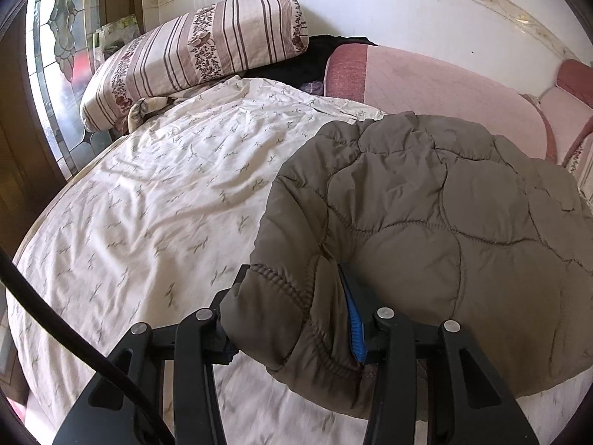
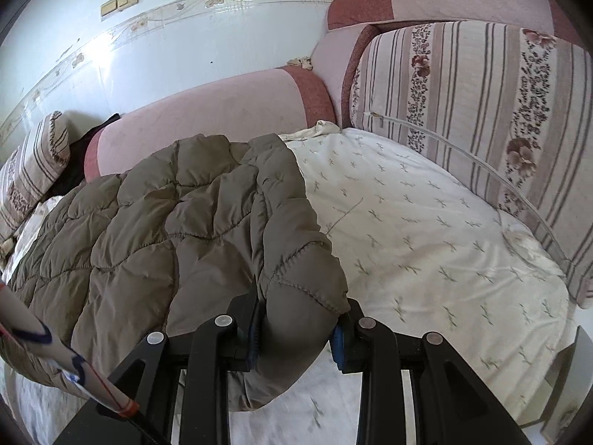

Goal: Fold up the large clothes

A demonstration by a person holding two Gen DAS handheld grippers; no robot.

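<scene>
The jacket, a quilted olive-brown garment, lies on the sheet that covers the bed. Its far end reaches the bed's far edge, against the pink bolster. Its near end is lifted clear of the sheet by both tools.

The left gripper pinches the near left corner of the jacket. Padded fabric bulges between the jaws, and the blue pad of one finger presses into it. The right gripper pinches the near right corner in the same manner, with a thick fold of fabric clamped between its blue pads. Neither tool is spread; each is closed on the jacket.

Step in hand, as judged: a lengthwise fold. The near hem is held at both corners and raised, ready to be carried toward the bed's far edge and laid over the rest of the jacket.

Requirements for the next move, as judged:
- Keep both pinches firm; the padded fabric is bulky and may slip from the pads.
- Move both grippers together, level with each other, so that the hem stays straight.
- Carry the hem far enough that it meets the far end squarely.
- Lower the hem onto the jacket before the jaws are released.

A striped pillow stands at the bed's right edge, well apart from the jacket. A second pillow lies at the far left corner.
</scene>
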